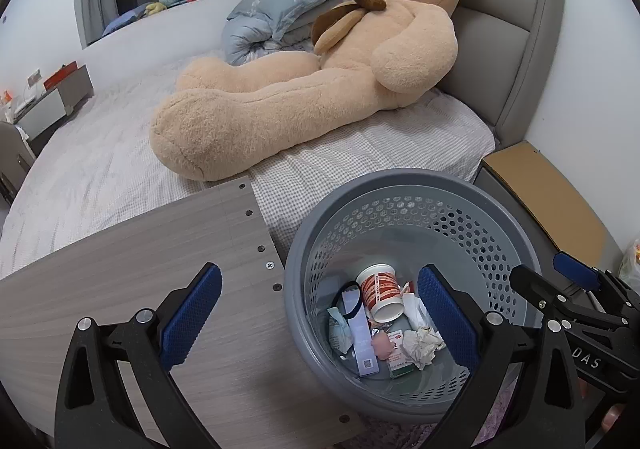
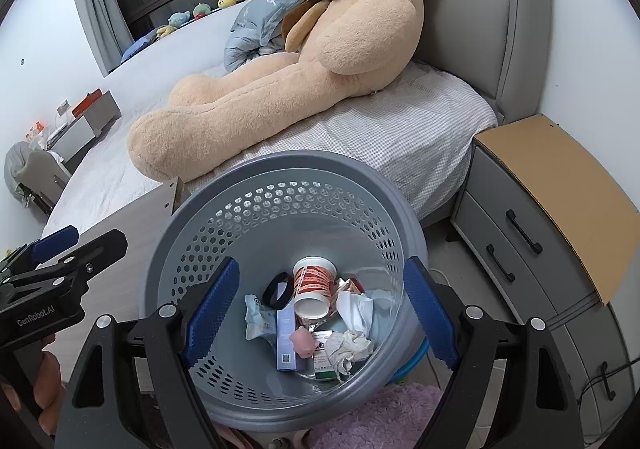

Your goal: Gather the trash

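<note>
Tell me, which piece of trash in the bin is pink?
The small pink lump at the bottom of the bin, beside the lilac box. The cup is red and white; the crumpled paper is white.

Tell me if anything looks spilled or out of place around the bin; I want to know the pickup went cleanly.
Nothing stands out. The grey bin stands upright, with the paper cup, crumpled paper and wrappers lying inside it. No litter shows on the wooden tabletop.
</note>
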Demonstrator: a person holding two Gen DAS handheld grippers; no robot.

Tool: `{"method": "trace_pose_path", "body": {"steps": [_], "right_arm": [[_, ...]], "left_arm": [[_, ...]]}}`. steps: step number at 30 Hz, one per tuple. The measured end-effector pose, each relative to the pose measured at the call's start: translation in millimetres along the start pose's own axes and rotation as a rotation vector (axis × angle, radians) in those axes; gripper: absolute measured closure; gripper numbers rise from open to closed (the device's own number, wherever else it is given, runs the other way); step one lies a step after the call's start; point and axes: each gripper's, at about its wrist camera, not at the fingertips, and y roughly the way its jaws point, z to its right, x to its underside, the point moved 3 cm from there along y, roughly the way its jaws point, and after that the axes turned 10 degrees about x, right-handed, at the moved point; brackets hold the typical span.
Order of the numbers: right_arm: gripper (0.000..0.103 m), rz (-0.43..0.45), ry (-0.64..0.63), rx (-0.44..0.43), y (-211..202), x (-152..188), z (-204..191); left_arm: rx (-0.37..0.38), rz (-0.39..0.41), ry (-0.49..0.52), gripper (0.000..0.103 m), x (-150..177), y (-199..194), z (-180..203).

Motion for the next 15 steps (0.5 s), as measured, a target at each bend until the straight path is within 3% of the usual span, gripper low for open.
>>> {"method": "trace_pose_path", "body": {"steps": [15], "right_arm": [[0.023, 0.003, 0.007, -0.001, 0.1, -0.6, 2.4]], "left_arm": [[0.001, -0.012, 0.01, 0.006, 1.3, 1.5, 5.6]]}}
